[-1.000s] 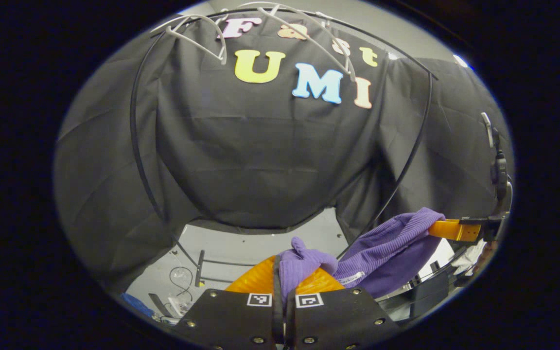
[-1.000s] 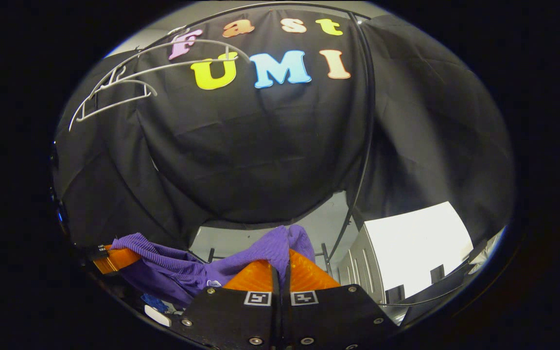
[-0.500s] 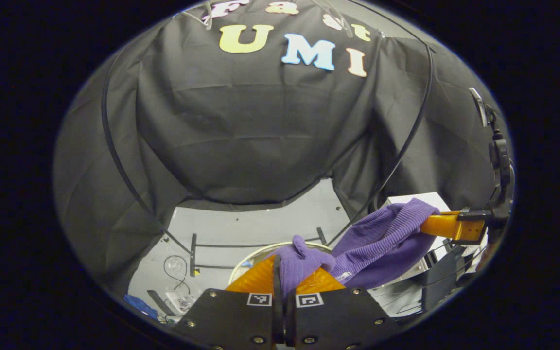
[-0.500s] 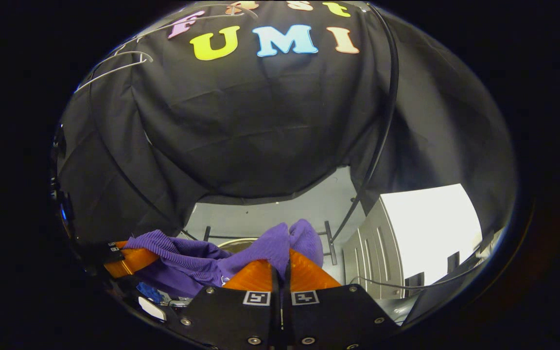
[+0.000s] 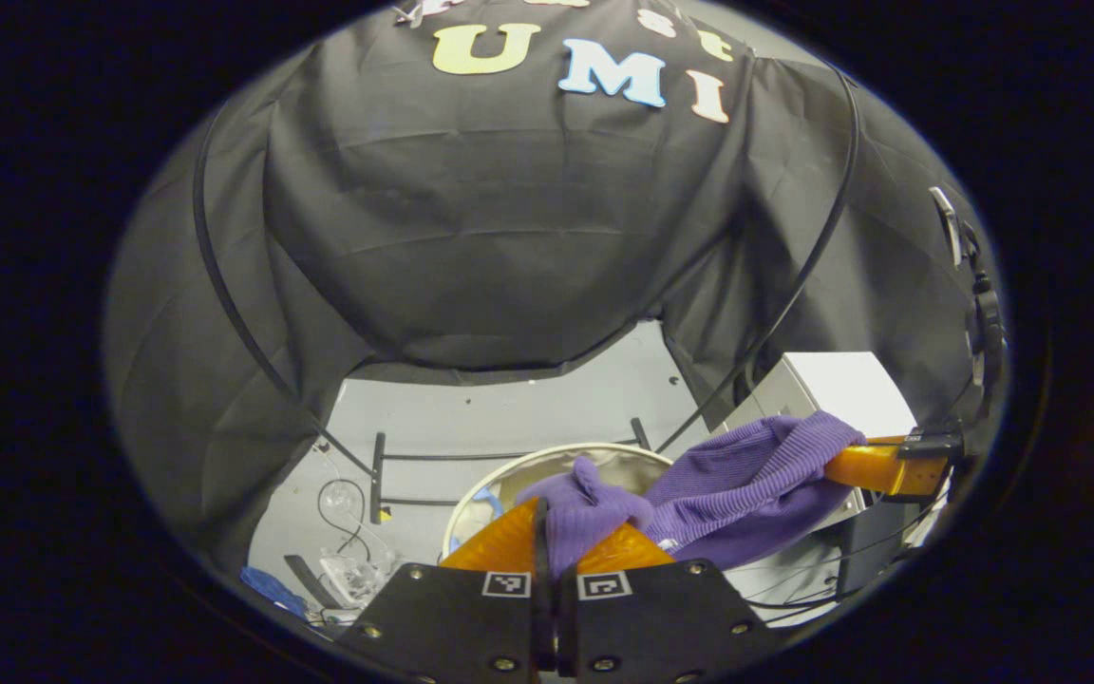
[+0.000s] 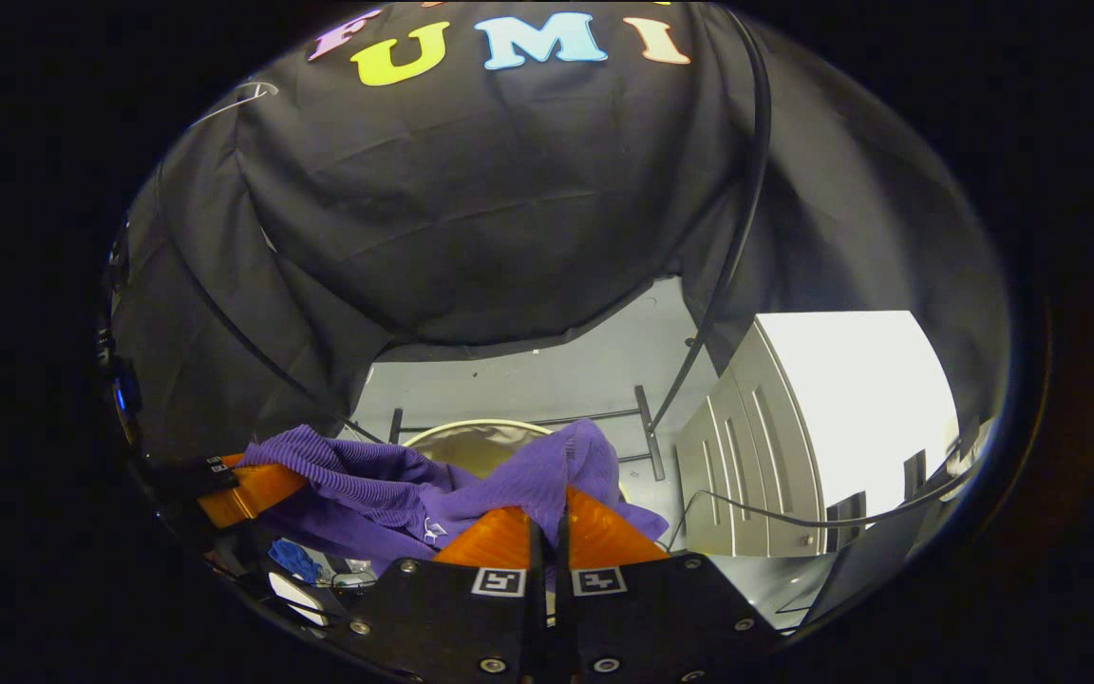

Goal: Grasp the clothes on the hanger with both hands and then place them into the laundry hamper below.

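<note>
A white cabinet point(image 6: 822, 418) stands beside a black rack frame point(image 6: 647, 432).

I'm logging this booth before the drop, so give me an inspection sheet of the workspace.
Surface: grey floor, partly bare.
Job's things: purple ribbed knit garment stretched between both tongs above the round cream-rimmed laundry hamper.
Clutter: blue cloth and clear plastic on the floor.
Grippers: left tongs and right tongs each shut on the garment.
Cables: thin wire looped on the floor.
Surroundings: black cloth wall, white cabinet.
</note>
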`<state>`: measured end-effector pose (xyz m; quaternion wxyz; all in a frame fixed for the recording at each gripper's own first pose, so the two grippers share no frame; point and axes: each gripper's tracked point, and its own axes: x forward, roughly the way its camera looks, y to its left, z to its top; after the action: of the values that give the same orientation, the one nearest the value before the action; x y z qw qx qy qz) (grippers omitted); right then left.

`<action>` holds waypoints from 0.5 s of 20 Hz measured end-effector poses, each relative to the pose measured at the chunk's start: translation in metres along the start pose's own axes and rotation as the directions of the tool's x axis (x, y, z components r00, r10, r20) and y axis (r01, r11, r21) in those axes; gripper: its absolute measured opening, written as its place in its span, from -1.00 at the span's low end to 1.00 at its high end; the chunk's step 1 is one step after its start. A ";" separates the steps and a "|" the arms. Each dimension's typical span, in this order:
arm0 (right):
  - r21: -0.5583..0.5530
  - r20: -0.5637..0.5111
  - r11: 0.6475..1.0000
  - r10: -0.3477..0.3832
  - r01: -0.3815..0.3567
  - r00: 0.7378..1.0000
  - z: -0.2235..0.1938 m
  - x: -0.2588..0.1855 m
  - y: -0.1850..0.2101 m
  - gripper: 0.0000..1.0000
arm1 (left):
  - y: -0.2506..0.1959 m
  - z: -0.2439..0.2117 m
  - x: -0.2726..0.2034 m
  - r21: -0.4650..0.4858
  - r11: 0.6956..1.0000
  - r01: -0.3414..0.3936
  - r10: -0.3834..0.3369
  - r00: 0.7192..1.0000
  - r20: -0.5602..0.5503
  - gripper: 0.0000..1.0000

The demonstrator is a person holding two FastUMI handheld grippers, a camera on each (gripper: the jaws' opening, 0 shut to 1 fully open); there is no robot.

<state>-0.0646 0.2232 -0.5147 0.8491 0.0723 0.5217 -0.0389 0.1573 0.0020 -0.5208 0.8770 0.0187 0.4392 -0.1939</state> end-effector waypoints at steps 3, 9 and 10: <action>0.005 0.003 1.000 0.004 -0.004 1.000 0.002 -0.003 -0.001 -0.92 | 0.000 0.000 -0.005 0.003 1.000 -0.004 0.004 1.000 0.004 -0.94; 0.021 -0.007 0.999 0.028 -0.027 1.000 -0.004 -0.013 0.003 -0.78 | 0.000 0.006 -0.018 0.041 0.998 -0.036 0.035 0.999 0.026 -0.93; 0.023 -0.006 0.999 0.022 -0.022 1.000 -0.005 -0.017 0.001 -0.77 | -0.003 0.008 -0.022 0.048 0.998 -0.032 0.031 0.999 0.033 -0.84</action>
<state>-0.0767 0.2253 -0.5018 0.8471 0.0880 0.5229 -0.0352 0.1501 0.0045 -0.4984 0.8861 0.0440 0.4200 -0.1909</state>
